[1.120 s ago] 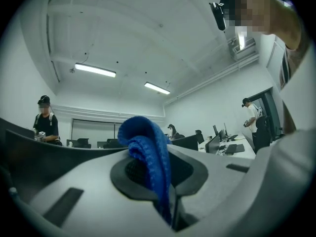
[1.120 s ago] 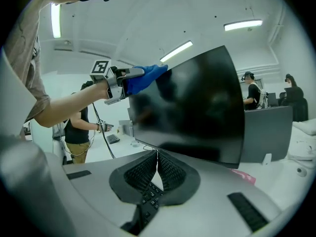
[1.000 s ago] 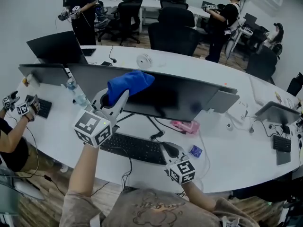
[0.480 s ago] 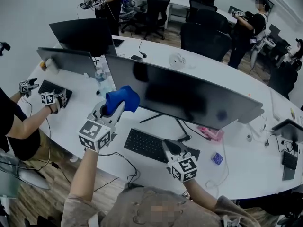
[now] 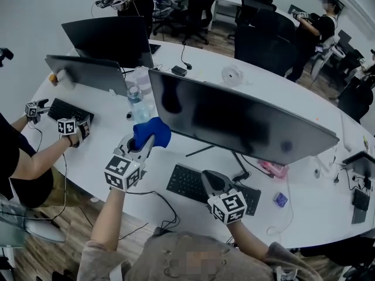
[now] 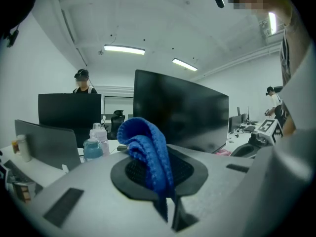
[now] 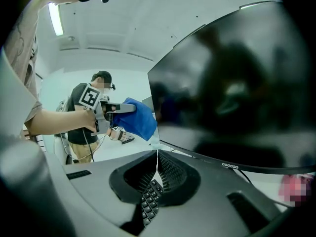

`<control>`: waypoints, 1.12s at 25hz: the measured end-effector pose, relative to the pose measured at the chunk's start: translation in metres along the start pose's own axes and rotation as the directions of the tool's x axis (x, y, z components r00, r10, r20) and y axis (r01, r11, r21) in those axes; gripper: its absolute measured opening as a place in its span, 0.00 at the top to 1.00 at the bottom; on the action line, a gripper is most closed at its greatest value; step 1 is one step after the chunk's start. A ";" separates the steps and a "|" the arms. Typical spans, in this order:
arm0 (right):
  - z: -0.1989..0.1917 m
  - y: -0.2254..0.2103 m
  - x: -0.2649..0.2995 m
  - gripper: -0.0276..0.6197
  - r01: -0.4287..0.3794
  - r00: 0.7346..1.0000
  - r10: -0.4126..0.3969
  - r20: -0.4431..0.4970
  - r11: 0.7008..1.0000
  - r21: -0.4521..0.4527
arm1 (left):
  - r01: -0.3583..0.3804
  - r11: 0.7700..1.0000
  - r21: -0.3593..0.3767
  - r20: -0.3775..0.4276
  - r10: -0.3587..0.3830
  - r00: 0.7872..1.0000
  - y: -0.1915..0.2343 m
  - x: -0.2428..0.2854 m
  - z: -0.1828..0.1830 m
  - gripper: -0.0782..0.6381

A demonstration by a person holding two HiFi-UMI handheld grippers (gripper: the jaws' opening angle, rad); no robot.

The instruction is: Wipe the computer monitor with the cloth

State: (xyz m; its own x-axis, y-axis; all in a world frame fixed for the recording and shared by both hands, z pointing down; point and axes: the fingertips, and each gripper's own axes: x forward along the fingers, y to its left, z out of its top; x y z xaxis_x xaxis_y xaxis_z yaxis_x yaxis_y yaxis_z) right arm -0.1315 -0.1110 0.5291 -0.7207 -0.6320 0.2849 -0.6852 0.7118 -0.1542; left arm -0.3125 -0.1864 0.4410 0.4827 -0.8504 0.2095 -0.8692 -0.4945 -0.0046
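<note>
My left hand-held gripper (image 5: 142,147) pinches the blue cloth (image 5: 152,132) near the monitor (image 5: 246,122). My right hand-held gripper (image 5: 211,179) is closed on nothing, over the keyboard (image 5: 188,185).

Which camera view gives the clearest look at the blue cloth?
The left gripper view: the blue cloth fills its centre, pinched between the left hand-held gripper's shut jaws, weave visible. The head view shows it small, near the monitor's lower left corner; the right gripper view shows it from the side, farther off.
</note>
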 end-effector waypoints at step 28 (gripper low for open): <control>-0.019 -0.047 0.071 0.92 0.049 0.995 -0.043 -0.094 0.997 0.064 | -0.012 0.987 -0.159 -0.252 -0.029 0.967 0.053 0.109 -0.189 0.83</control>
State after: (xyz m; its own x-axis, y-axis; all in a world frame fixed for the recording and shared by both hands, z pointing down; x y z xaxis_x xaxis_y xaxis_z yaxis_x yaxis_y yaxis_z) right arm -0.1479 -0.1836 0.5747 -0.6777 -0.6301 0.3790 -0.7248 0.6593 -0.2000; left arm -0.3265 -0.2711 0.6489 0.4652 -0.7629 0.4489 -0.8807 -0.4497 0.1485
